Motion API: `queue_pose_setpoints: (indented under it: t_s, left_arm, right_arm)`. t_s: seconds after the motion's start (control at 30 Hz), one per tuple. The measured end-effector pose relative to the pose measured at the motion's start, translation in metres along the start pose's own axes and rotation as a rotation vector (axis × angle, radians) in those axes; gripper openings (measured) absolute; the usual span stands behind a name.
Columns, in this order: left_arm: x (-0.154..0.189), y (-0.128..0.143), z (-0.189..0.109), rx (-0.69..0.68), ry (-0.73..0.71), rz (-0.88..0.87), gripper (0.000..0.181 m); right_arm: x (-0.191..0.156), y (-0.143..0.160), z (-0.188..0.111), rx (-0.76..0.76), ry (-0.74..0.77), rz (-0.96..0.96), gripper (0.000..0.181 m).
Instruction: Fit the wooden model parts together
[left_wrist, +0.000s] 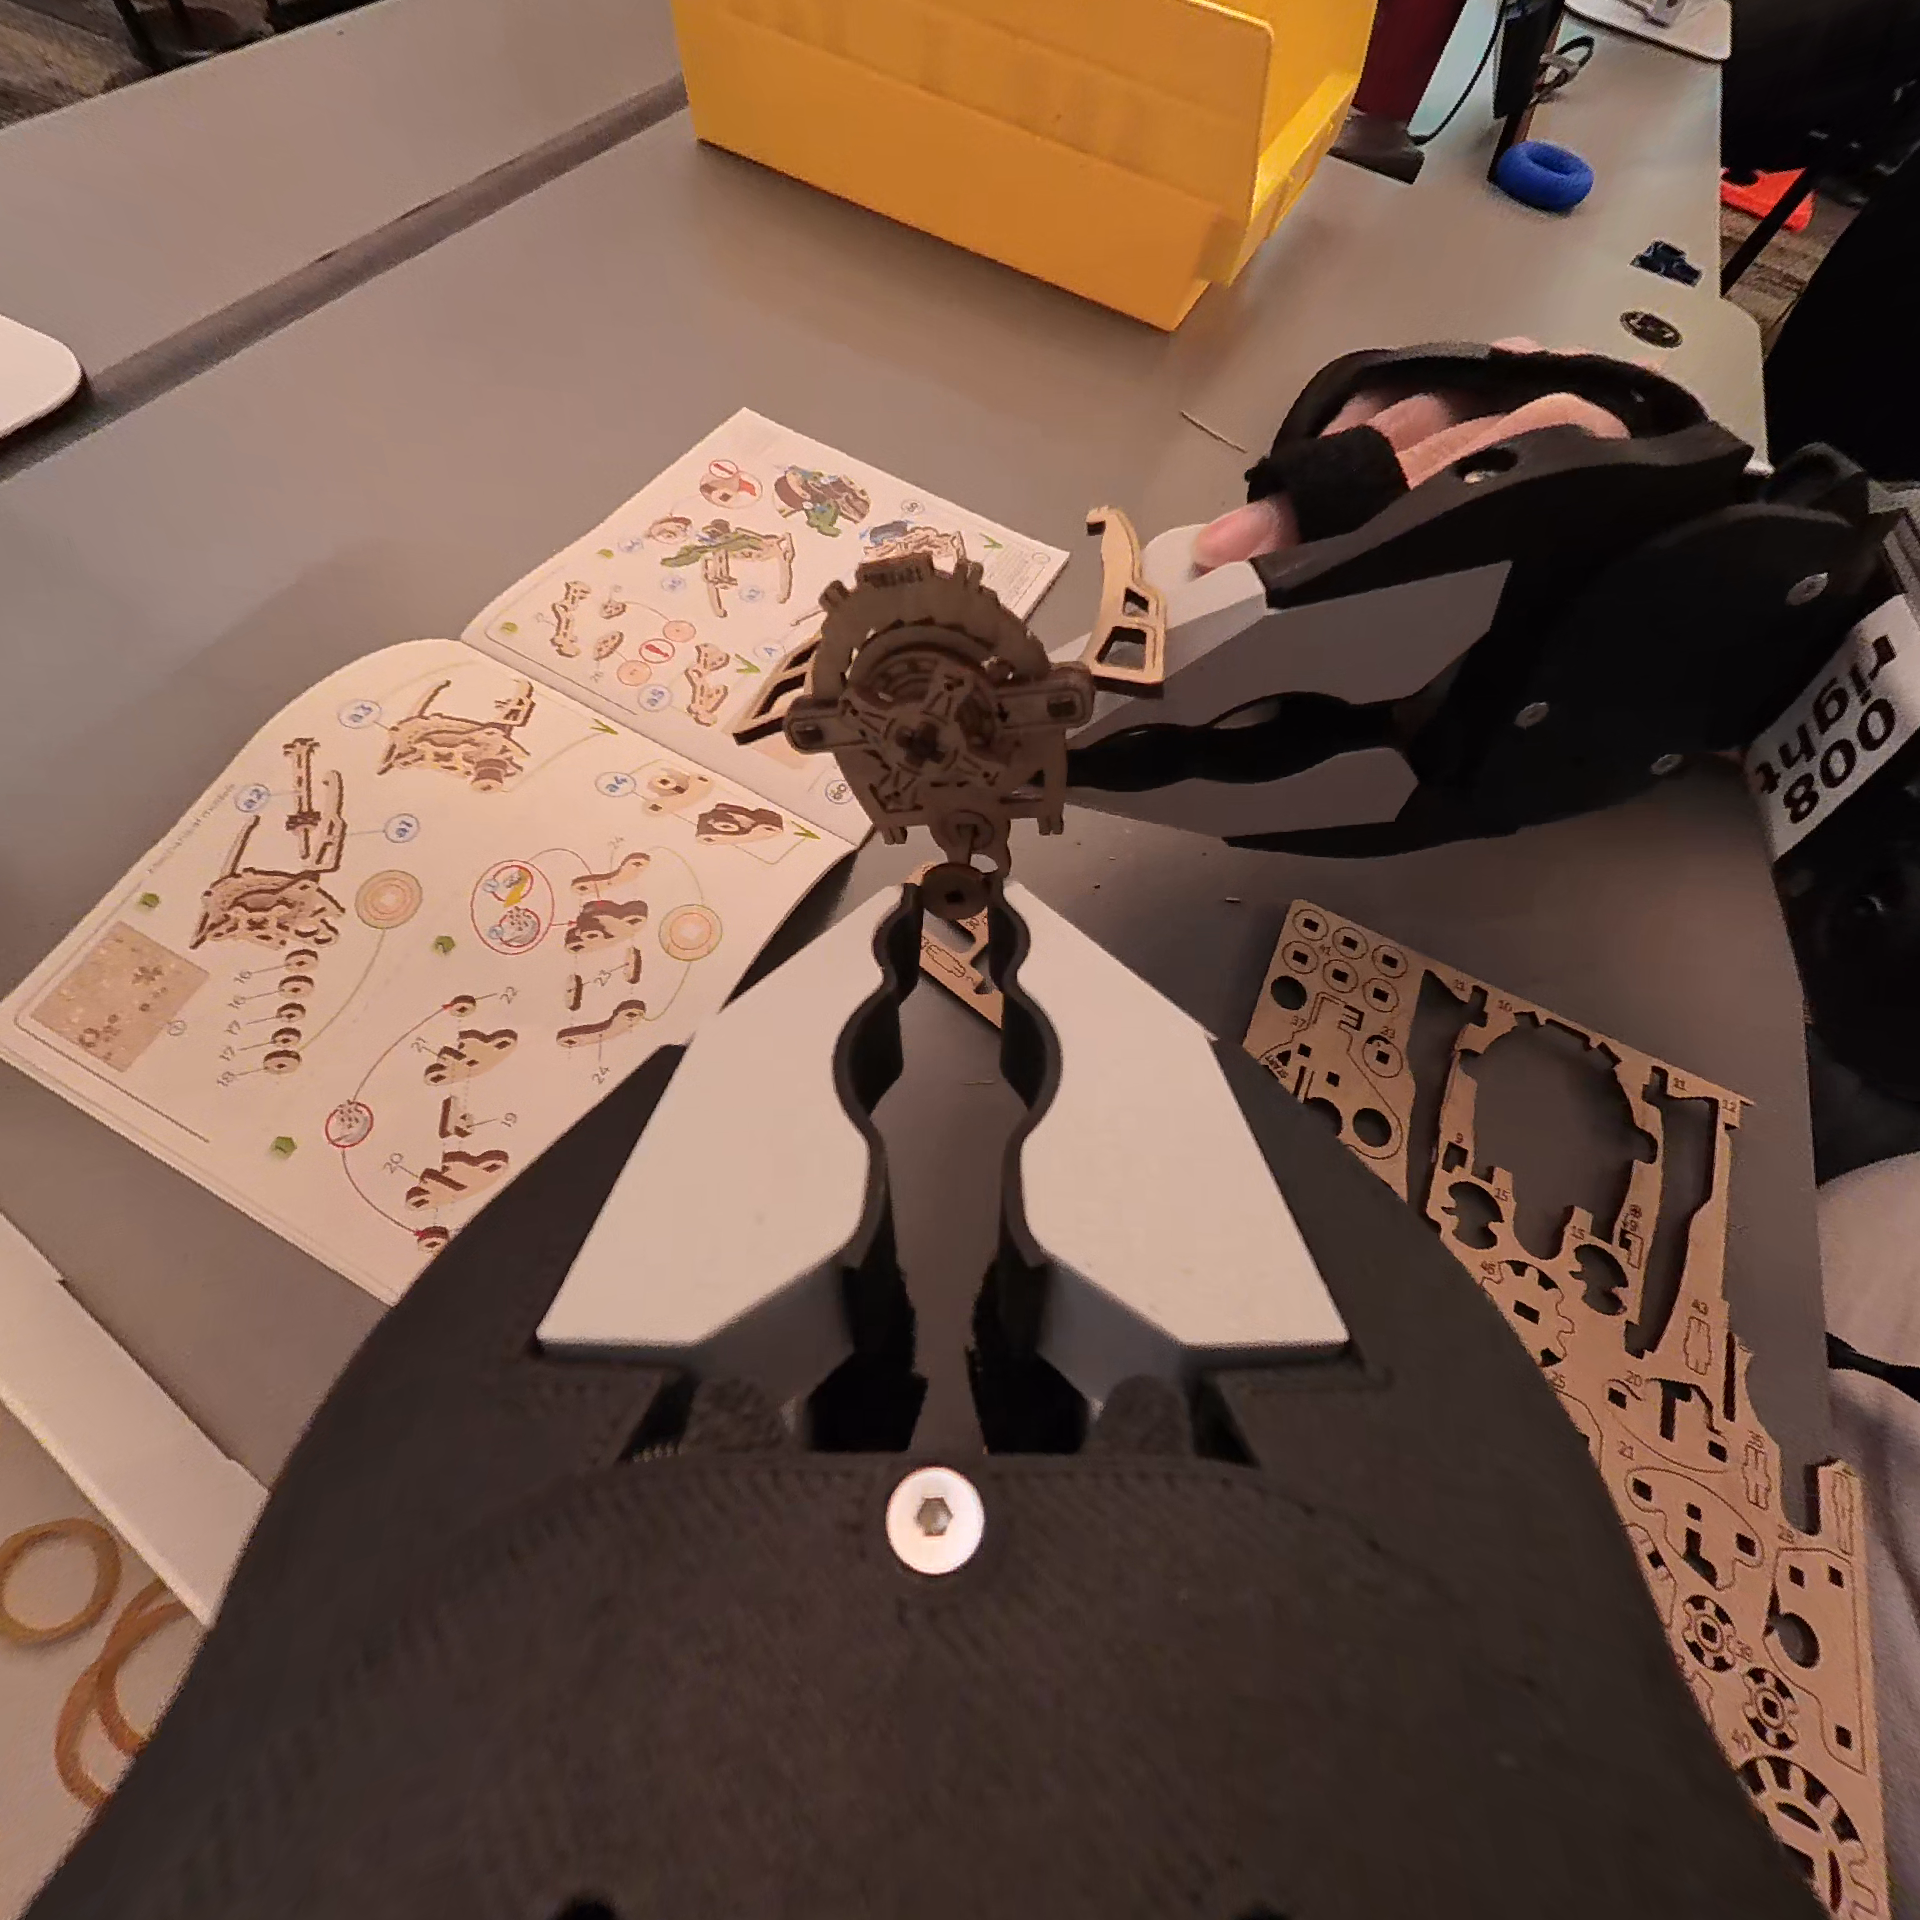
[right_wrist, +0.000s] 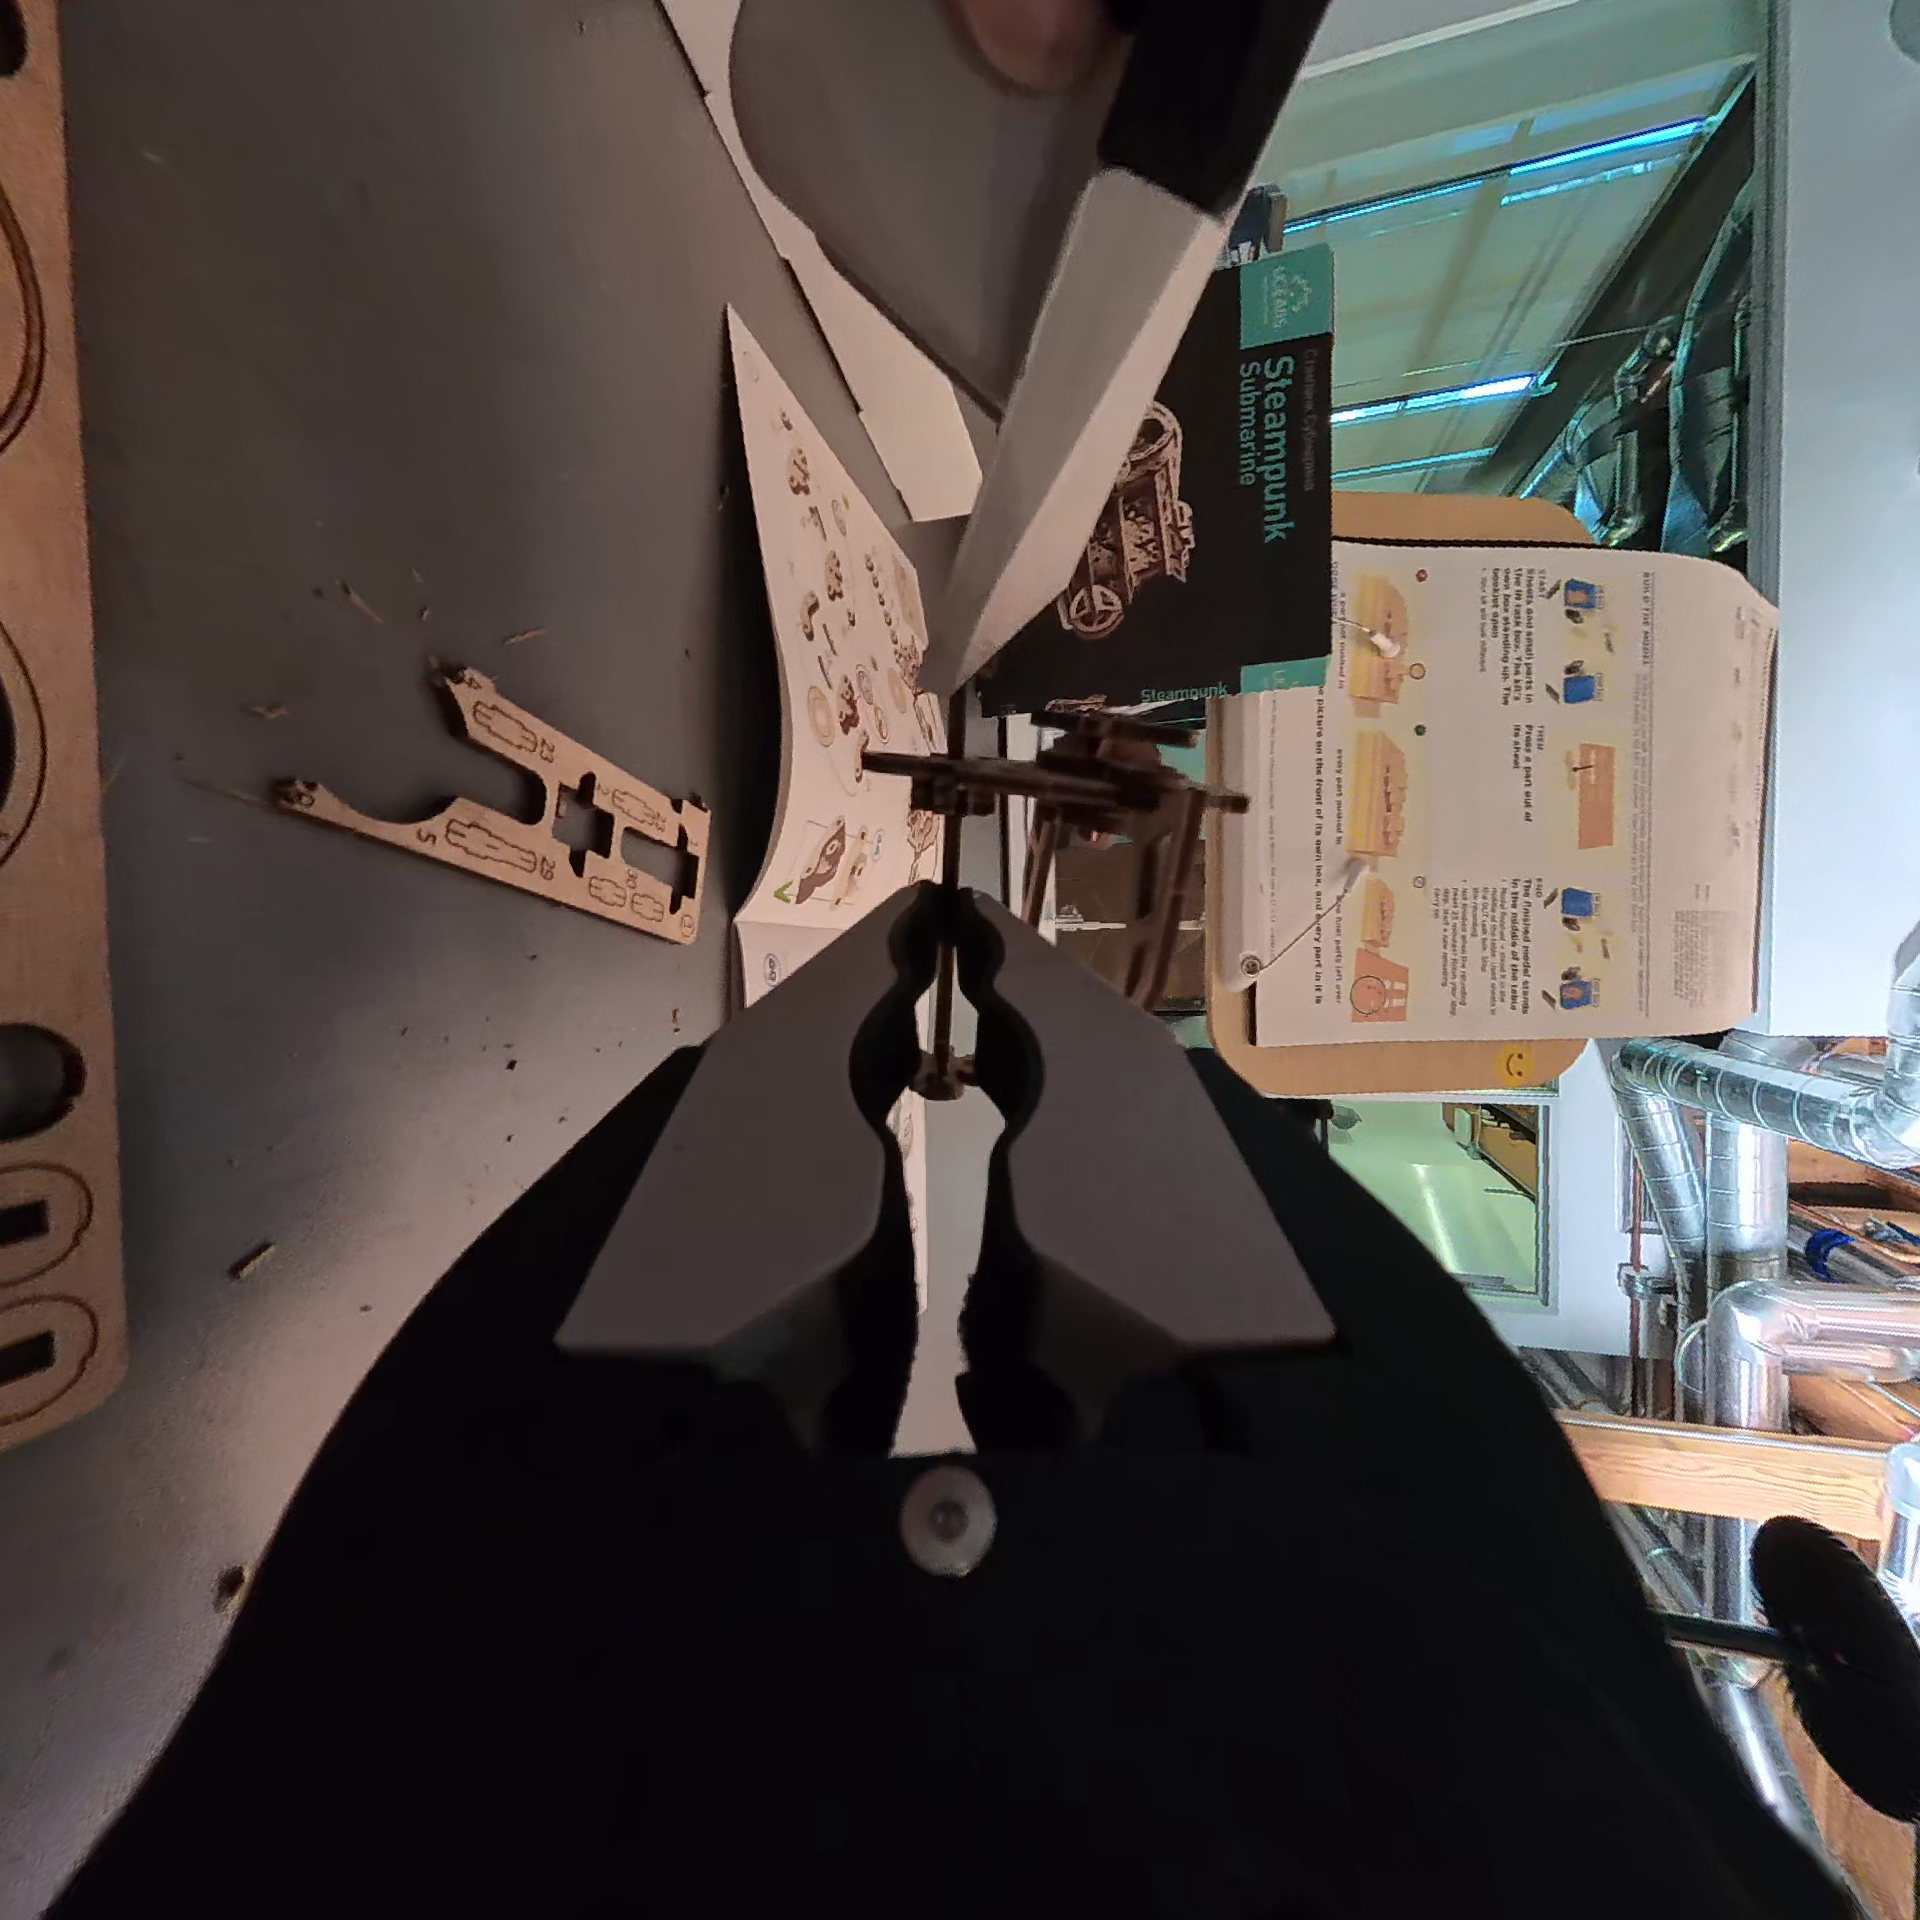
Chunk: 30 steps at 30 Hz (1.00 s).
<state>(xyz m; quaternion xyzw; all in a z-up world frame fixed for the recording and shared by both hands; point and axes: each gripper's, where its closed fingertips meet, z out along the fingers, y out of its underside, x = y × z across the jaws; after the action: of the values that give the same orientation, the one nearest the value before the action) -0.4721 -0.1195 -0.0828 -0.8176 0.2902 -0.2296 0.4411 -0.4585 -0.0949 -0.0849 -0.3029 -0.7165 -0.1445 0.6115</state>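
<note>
Above a grey table (left_wrist: 436, 343) strewn with kit material, a half-built wooden model (left_wrist: 925, 717) hangs in the air between two hand-held grippers. The right gripper (left_wrist: 1081, 717) reaches in from the right side, its fingers nearly closed and pinching the assembly's flat frame edge-on. In the right wrist view that thin plate runs straight out from between the jaws. The left gripper (left_wrist: 961, 914) meets the model from below, fingers drawn almost together on a small round hub (left_wrist: 958, 886) at its bottom. The model therefore sits directly ahead of the left fingers and just beyond them, its flat face turned to that camera, and the left gripper appears the one placed to press the piece home.

The assembly shows a toothed ring over a spoked wheel, a crossbar, and a curved arm (left_wrist: 1127, 603) jutting toward the right gripper. An open instruction booklet (left_wrist: 343, 935) lies beneath, a punched-out plywood sheet (left_wrist: 1538, 1247) to the right, a yellow bin (left_wrist: 1039, 135) behind, and rubber bands (left_wrist: 57, 1579) at the near left.
</note>
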Motion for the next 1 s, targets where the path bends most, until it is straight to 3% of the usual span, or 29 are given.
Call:
queue_pose_setpoints:
  t_s: [0.27,0.63,1.0]
  left_arm:
    - [0.007,-0.021,-0.008,0.140,0.029,0.072,0.019]
    - [0.026,-0.046,-0.034,0.310,-0.108,0.522,0.014]
    - [0.036,-0.048,-0.036,0.338,-0.058,0.525,0.018]
  right_arm:
    - [0.013,0.003,-0.003,0.081,-0.010,0.204,0.001]
    - [0.025,-0.009,-0.016,0.289,-0.139,0.560,0.001]
    - [0.023,-0.024,-0.024,0.404,-0.225,0.644,0.000]
